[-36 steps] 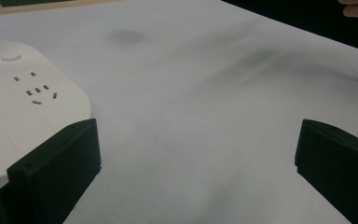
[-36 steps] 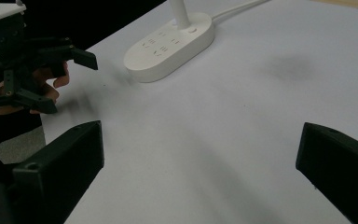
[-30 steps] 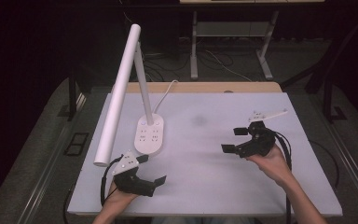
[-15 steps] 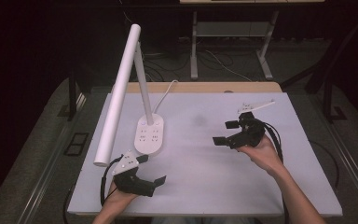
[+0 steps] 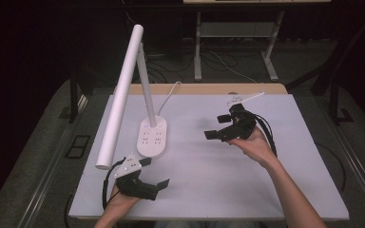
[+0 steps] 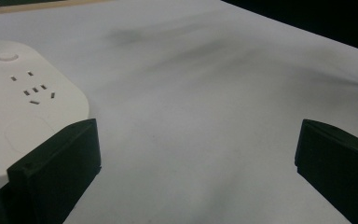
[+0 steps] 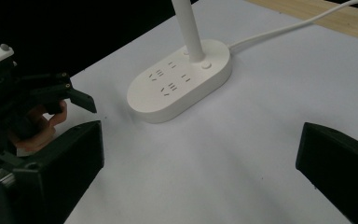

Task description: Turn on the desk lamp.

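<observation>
One lamp (image 5: 151, 137), two grippers (left (image 5: 153, 186), right (image 5: 217, 126)), fingers apart.

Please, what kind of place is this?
Probably a lab or workshop bench: a white table with a desk lamp on a socket base, a metal-legged bench behind, and cables on the carpeted floor.

Lab, white-topped table (image 5: 275, 180), cables on floor (image 5: 218, 61), dark surroundings

White table (image 5: 247, 175), wooden strip at far edge. Desk lamp base (image 5: 152, 138) with sockets stands left of centre; its cable (image 5: 172, 91) runs far.
</observation>
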